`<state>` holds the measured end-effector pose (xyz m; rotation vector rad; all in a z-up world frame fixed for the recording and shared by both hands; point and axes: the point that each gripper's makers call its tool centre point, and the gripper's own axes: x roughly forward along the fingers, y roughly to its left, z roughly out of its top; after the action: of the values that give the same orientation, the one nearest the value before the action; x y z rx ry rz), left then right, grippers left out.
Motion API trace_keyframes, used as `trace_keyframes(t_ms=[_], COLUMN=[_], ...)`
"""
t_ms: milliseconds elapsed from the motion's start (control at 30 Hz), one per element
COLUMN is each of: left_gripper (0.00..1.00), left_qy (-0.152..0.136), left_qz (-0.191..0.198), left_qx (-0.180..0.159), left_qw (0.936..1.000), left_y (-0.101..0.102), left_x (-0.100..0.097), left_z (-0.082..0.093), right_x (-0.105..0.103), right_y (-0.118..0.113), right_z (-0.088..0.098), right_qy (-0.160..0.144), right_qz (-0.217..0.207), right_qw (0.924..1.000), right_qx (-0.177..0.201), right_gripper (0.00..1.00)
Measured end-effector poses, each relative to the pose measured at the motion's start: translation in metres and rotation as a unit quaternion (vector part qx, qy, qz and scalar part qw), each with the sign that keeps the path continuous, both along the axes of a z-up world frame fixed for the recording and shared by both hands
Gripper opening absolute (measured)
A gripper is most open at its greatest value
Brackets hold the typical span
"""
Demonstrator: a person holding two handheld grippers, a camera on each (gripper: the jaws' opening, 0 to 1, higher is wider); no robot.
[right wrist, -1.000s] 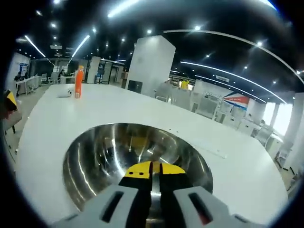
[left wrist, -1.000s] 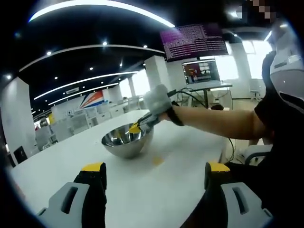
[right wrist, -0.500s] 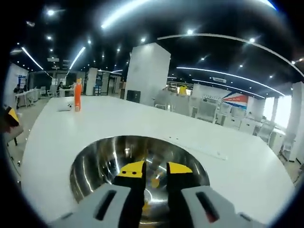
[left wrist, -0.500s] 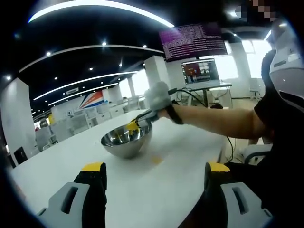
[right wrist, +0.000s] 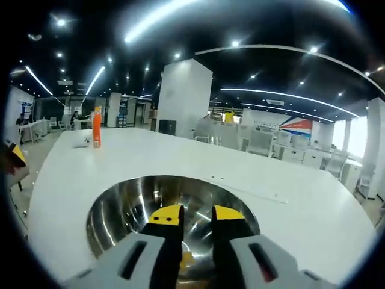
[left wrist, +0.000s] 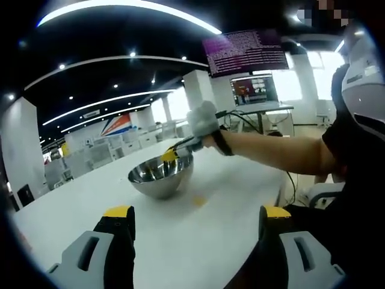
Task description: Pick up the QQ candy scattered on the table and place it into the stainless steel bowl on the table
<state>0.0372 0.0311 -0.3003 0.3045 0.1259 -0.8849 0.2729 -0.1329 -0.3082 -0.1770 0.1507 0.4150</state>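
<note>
Left gripper (left wrist: 192, 224): we see our own two yellow-tipped jaws rising from 6 o'clock in the left gripper view, set wide apart, holding nothing, with bare white table (left wrist: 180, 241) between them.

Loose QQ candy (left wrist: 198, 201): one small yellow piece lies on the table just beyond the left jaws, toward 12 o'clock, short of the stainless steel bowl (left wrist: 160, 179) and apart from it.

Right gripper (right wrist: 197, 212): in the right gripper view its jaws stand slightly apart over the bowl's mouth with nothing between them; in the left gripper view a gloved hand reaches it in from 3 o'clock.

Candy in bowl (right wrist: 185, 259): a yellow piece rests on the bowl floor beneath the jaws; we cannot tell how many lie there.

Risk, nearest: we judge that lowering or turning the right gripper could knock the bowl rim (right wrist: 120, 186) and slide or tip the bowl, since nothing steadies it.

Risk, next: the loose candy is small and flat on a smooth top, so we expect a shallow pinch could flick it toward the near table edge at 5 o'clock, which lies close to it.

Open room: the table runs wide and bare past the bowl toward 10 and 2 o'clock.

Far obstacle: an orange bottle (right wrist: 96, 127) stands well apart at 10 o'clock, near the far edge.
</note>
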Motion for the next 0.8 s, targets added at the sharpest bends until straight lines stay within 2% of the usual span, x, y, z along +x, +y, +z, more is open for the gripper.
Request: trace_keyframes(t_ms=[100, 200, 433, 533, 667, 800], left_gripper=[0.85, 0.85, 0.85, 0.85, 0.85, 0.85], left_qy=[0.0, -0.001, -0.002, -0.002, -0.002, -0.003], left_qz=[0.0, 0.0, -0.002, -0.003, -0.006, -0.006], left_qx=[-0.002, -0.001, 0.0, -0.001, 0.001, -0.002], left_qw=[1.0, 1.0, 1.0, 1.0, 1.0, 1.0], left_y=[-0.001, -0.001, -0.002, -0.003, -0.005, -0.005], left_x=[0.0, 0.0, 0.0, 0.001, 0.001, 0.002], left_z=[0.001, 0.001, 0.003, 0.003, 0.002, 0.003], right_x=[0.0, 0.0, -0.018, -0.031, -0.052, -0.084], right_y=[-0.004, -0.014, -0.028, -0.028, -0.024, -0.012], right_z=[0.006, 0.021, 0.08, 0.113, 0.147, 0.179], right_qy=[-0.009, -0.031, -0.096, -0.139, -0.173, -0.21], right_qz=[-0.005, -0.023, -0.031, -0.027, -0.02, 0.001], right_qw=[0.9999, 0.9992, 0.9948, 0.9898, 0.9845, 0.9774], right_qx=[0.0, -0.004, 0.014, 0.019, 0.024, 0.028], right_gripper=[0.19, 0.18, 0.18, 0.19, 0.19, 0.24])
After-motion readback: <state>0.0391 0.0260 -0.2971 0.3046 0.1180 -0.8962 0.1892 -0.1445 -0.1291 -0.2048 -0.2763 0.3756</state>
